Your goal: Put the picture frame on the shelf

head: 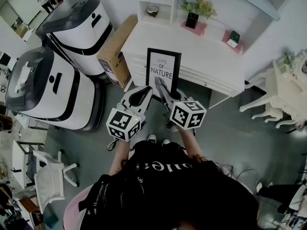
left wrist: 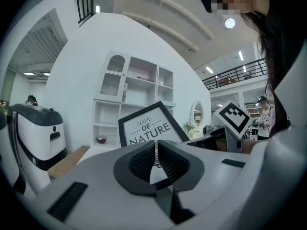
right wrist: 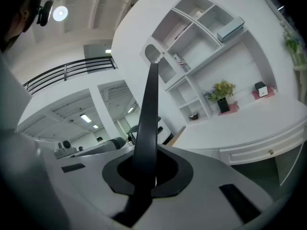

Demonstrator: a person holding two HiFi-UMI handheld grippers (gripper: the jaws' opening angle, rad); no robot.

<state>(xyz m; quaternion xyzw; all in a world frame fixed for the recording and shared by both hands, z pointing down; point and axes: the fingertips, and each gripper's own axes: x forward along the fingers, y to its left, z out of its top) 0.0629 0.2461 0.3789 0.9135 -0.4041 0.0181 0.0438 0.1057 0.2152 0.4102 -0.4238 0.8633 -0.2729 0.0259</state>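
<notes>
Along the left edge of the head view, two big white machines (head: 53, 87) are standing on the floor, with a cardboard box (head: 116, 51) leaning beside them. The left gripper (left wrist: 156, 148) is pointing at the picture frame (head: 163, 67) with its jaws clenched together and nothing between them; it is sitting just beside the frame's lower left corner, and whether it is touching the frame is hard to tell. In its own view the jaws are covering the lower half of the print. The frame is hanging upright in the air in front of the white table (head: 211, 61), not on the shelf (head: 158, 6) above it. The right gripper (right wrist: 146, 167) is grasping the frame by its lower right part. From the right gripper view the frame is showing edge-on as a dark strip, so its print is hidden there. In the head view both grippers are covering the frame's bottom edge. Further right, a potted plant (head: 195, 9) is standing at the back of the table.
</notes>
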